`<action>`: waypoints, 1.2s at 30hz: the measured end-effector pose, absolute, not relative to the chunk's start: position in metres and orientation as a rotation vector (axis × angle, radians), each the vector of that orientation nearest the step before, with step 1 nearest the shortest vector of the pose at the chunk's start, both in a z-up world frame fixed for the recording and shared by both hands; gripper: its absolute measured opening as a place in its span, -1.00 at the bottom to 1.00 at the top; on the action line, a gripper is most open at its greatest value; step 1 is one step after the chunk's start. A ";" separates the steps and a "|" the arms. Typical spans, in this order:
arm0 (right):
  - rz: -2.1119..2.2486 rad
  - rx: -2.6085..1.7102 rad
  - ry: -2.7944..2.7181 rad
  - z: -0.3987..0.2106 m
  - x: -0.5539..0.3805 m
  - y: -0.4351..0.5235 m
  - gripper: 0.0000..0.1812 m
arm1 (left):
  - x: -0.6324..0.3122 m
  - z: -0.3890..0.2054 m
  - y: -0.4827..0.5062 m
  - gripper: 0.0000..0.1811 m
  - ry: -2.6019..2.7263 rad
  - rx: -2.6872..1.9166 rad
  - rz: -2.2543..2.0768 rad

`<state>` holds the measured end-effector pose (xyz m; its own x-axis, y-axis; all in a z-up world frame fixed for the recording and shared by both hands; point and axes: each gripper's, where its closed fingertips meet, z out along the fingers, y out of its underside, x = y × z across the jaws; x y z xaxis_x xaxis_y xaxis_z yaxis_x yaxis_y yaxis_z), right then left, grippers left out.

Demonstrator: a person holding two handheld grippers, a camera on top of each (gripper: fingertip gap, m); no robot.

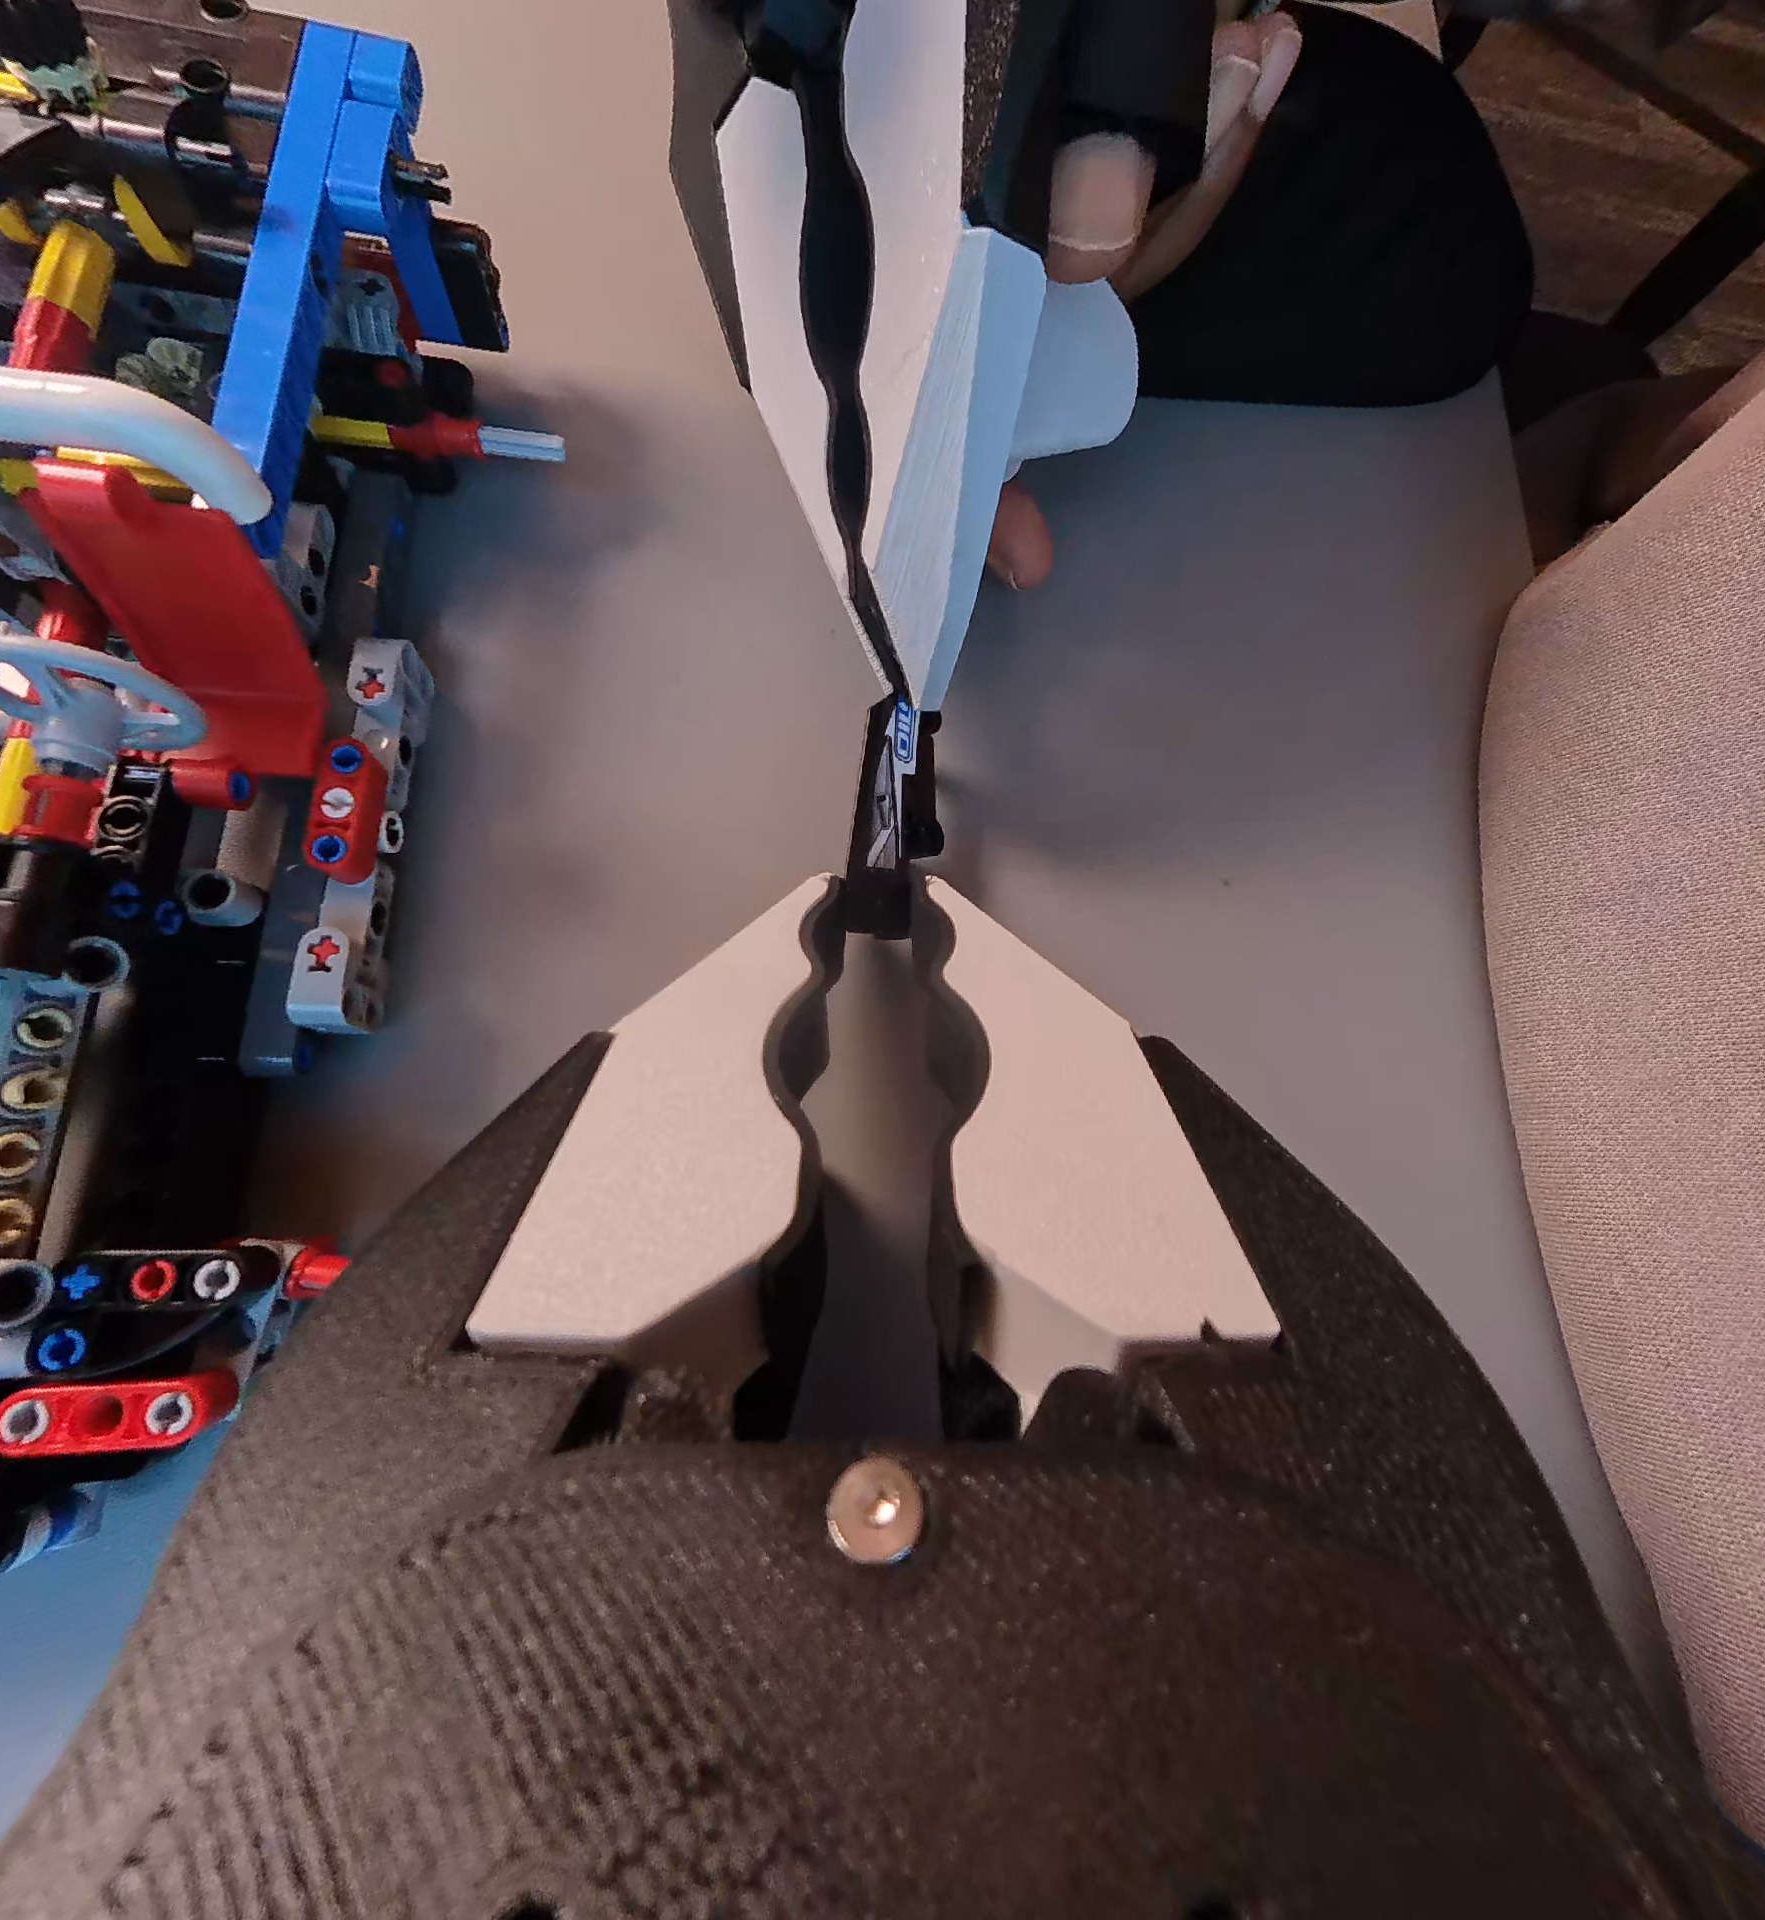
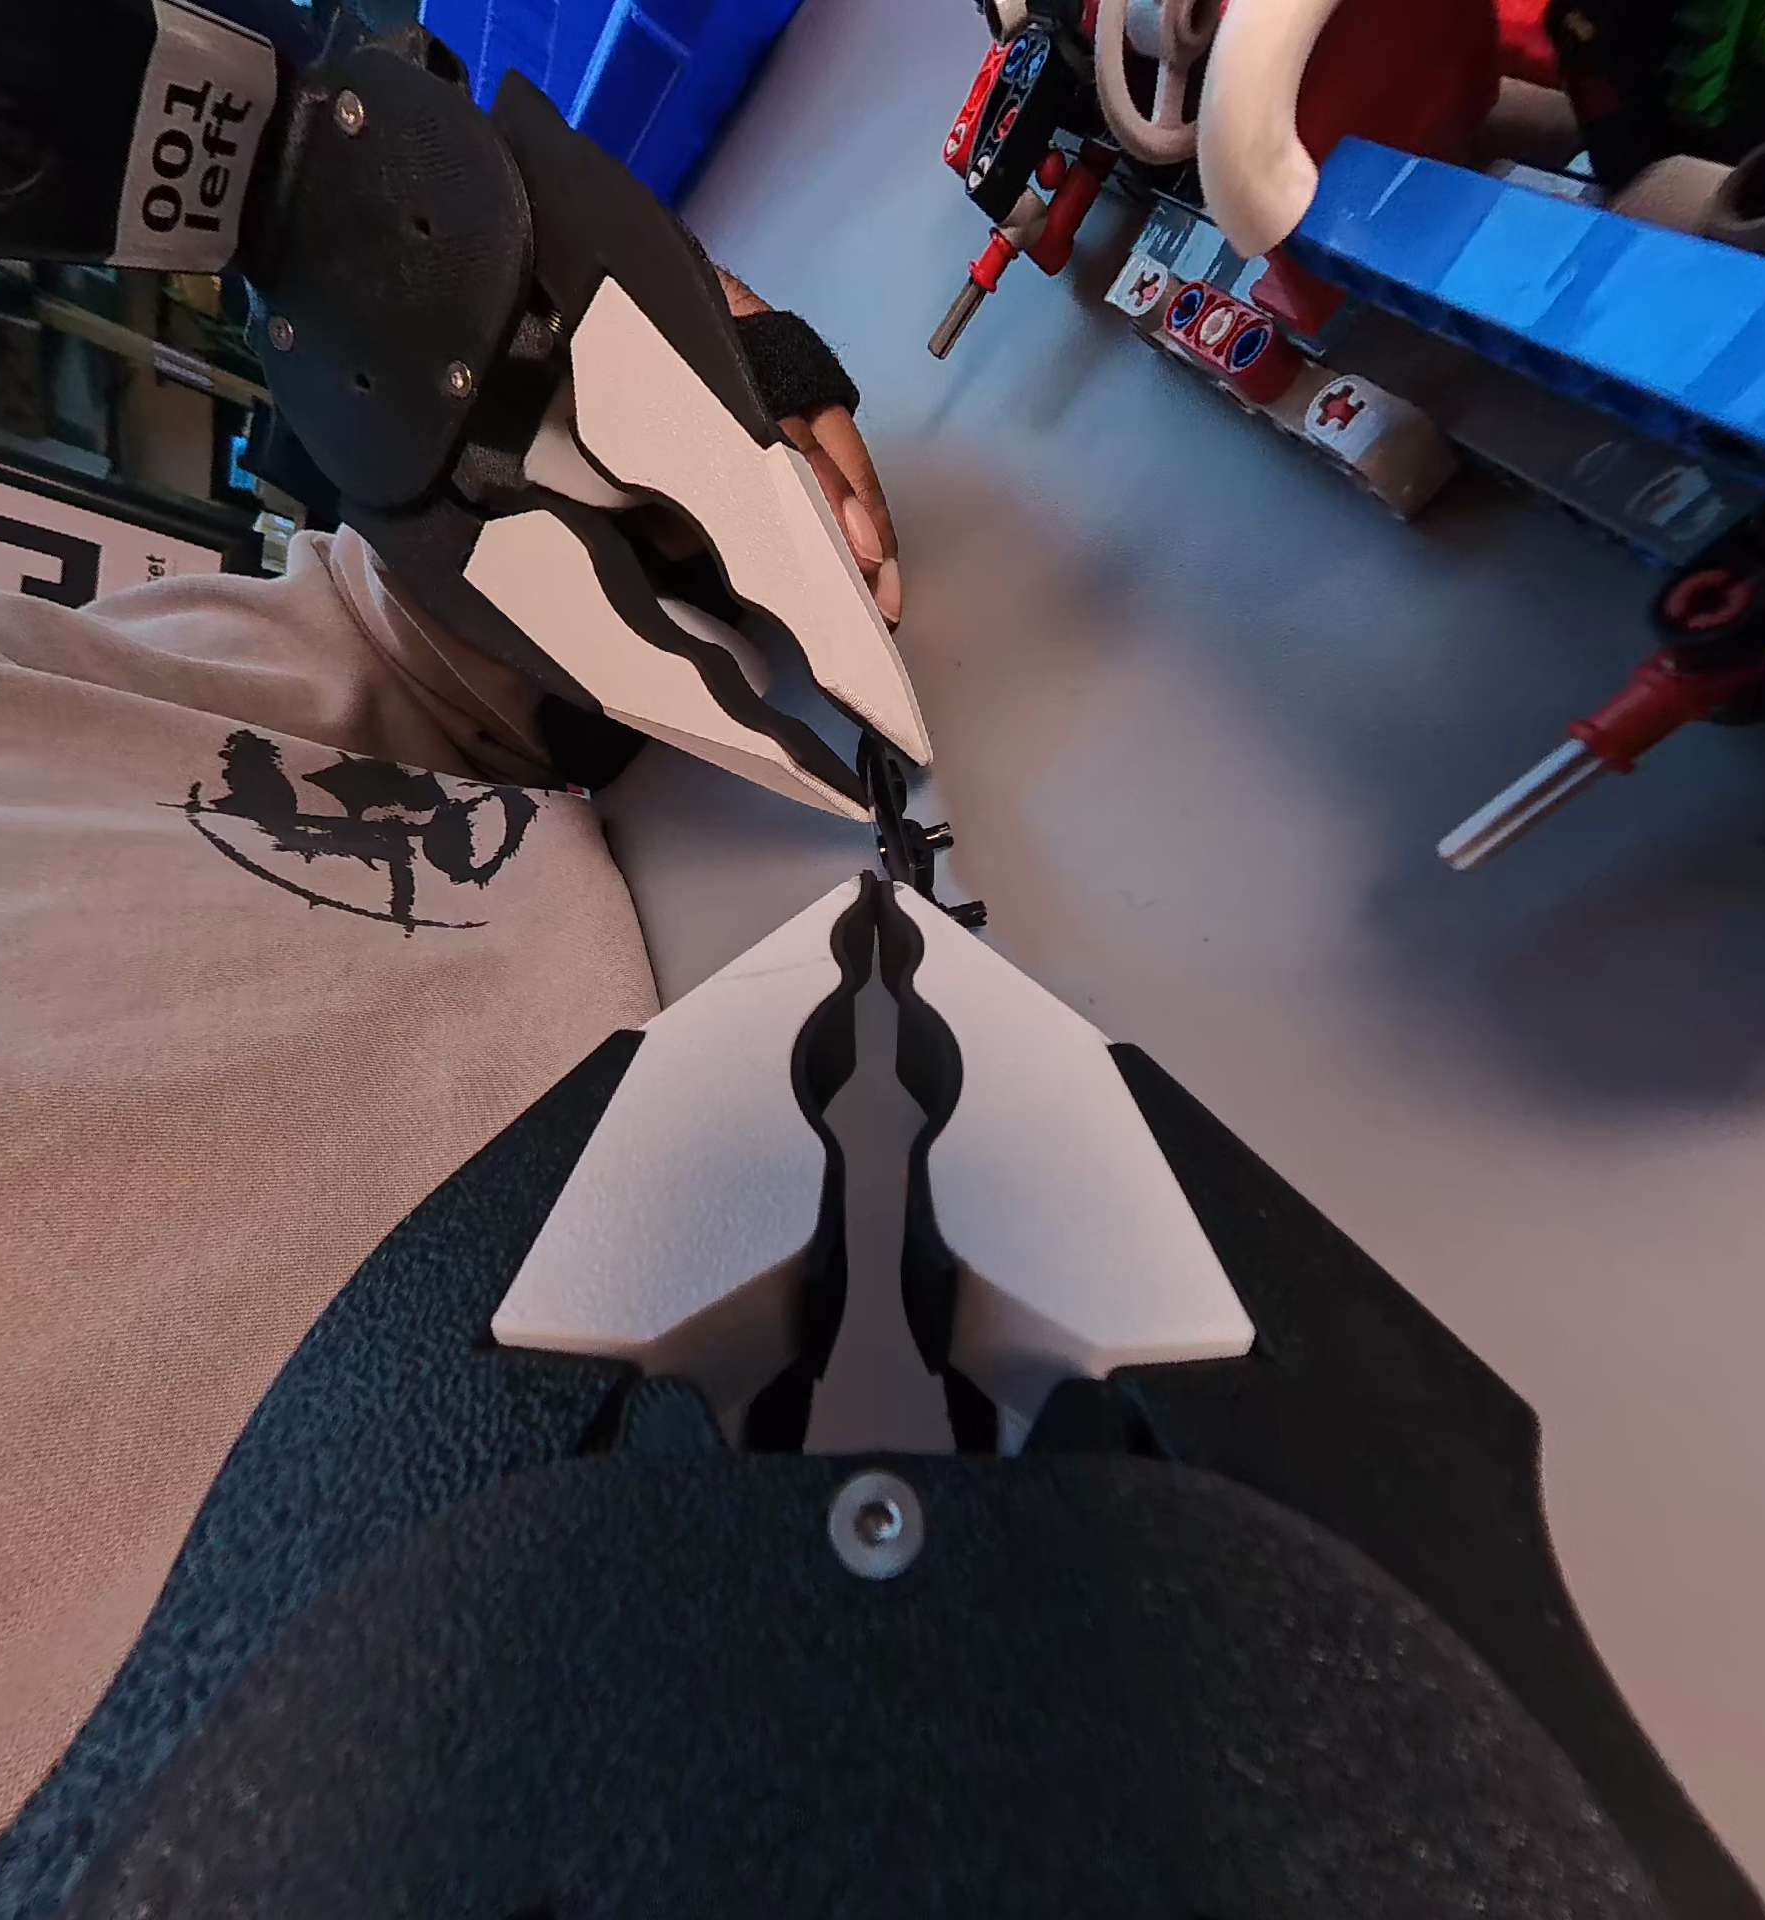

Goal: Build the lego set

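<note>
We see our left gripper [image 1: 878,894] built from a black, coarsely textured printed body with a single silver screw [image 1: 875,1522] set at its centre, and two white wedge-shaped fingers [image 1: 691,1122] lined with wavy black pads. Our right gripper [image 2: 880,896] matches it: black grained shell, one silver screw [image 2: 873,1525], white fingers [image 2: 1039,1132] with scalloped black inner edges. In the right wrist view the left gripper's housing carries small screws and a white label [image 2: 194,156] on a black cylindrical part. We wear a beige sweatshirt [image 2: 182,987] with a black brush-style graphic, and what may be a black fingerless glove [image 2: 790,364].
</note>
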<state>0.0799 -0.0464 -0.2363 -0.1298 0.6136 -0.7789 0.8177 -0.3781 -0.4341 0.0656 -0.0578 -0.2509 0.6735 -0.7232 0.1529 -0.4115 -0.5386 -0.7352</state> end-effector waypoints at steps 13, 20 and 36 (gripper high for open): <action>-1.513 1.938 1.620 -0.237 0.080 -0.046 -1.00 | 0.066 -0.251 -0.058 -0.89 0.866 -2.200 -0.589; -1.512 1.939 1.620 -0.237 0.080 -0.046 -1.00 | 0.066 -0.251 -0.058 -0.89 0.867 -2.200 -0.588; -1.506 1.952 1.630 -0.238 0.080 -0.046 -1.00 | 0.066 -0.251 -0.058 -0.90 0.864 -2.203 -0.583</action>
